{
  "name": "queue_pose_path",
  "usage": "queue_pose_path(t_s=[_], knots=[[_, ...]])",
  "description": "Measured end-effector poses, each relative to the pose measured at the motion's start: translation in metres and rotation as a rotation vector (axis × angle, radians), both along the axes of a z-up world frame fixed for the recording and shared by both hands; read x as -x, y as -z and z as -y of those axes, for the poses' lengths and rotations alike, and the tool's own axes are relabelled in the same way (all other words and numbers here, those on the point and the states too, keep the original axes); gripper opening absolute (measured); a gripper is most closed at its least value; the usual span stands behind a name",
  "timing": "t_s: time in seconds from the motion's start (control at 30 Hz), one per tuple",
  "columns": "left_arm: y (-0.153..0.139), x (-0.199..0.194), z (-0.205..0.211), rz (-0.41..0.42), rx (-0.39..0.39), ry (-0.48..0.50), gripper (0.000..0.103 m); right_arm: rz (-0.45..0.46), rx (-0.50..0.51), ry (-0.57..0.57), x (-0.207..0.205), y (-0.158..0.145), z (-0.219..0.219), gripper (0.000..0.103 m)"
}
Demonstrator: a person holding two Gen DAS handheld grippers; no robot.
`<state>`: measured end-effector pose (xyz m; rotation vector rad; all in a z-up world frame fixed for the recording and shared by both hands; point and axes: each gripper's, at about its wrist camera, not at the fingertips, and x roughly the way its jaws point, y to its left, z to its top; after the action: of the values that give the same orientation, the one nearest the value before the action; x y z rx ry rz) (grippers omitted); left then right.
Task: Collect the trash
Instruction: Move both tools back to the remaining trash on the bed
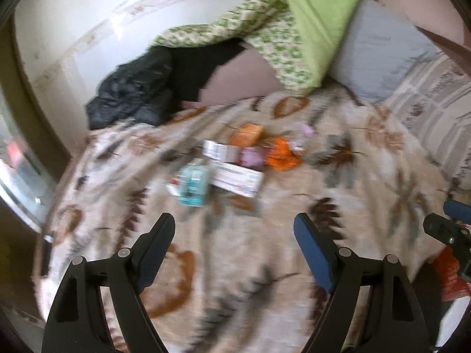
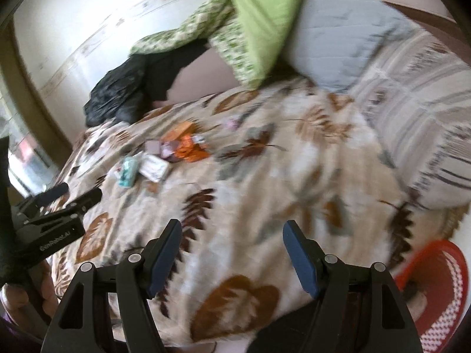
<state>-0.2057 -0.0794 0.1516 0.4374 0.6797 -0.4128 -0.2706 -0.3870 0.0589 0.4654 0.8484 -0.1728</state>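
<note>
A small heap of trash lies on a leaf-patterned blanket [image 1: 294, 264] on the bed: a teal packet [image 1: 192, 186], a white carton [image 1: 237, 179], a second white box [image 1: 219, 150], a pink wrapper [image 1: 251, 156], an orange wrapper [image 1: 281, 154] and an orange box [image 1: 247, 133]. My left gripper [image 1: 234, 225] hangs open above the blanket, short of the heap, nothing between its fingers. In the right wrist view the same heap, teal packet [image 2: 128, 172] and orange wrapper [image 2: 188, 148], lies far left of my open, empty right gripper [image 2: 232, 231]. The left gripper [image 2: 76, 194] shows there too.
A black plastic bag [image 1: 129, 91] slumps at the bed's far left by the wall. A green pillow [image 1: 321, 23], a grey quilted pillow [image 1: 379, 58] and patterned bedding are piled at the head. A red mesh basket [image 2: 435, 291] stands beside the bed, lower right.
</note>
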Motion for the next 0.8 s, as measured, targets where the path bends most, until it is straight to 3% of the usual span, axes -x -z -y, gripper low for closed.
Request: queue_pose_path(t_s=[0.23,0.47,0.8], knots=[[0.013,-0.037,-0.035,0.005,-0.023,-0.069,0.085,0.001,-0.014,-0.133,-0.04,0.013,-0.041,0.074],[0.046,-0.096,-0.058,-0.068,-0.016,-0.082,0.085,0.007,0.019,-0.186,-0.054,0.013,-0.054,0.074],[0.098,-0.187,-0.028,-0.193,0.014,-0.009,0.085,-0.072,0.005,-0.232,-0.079,0.046,-0.066,0.074]])
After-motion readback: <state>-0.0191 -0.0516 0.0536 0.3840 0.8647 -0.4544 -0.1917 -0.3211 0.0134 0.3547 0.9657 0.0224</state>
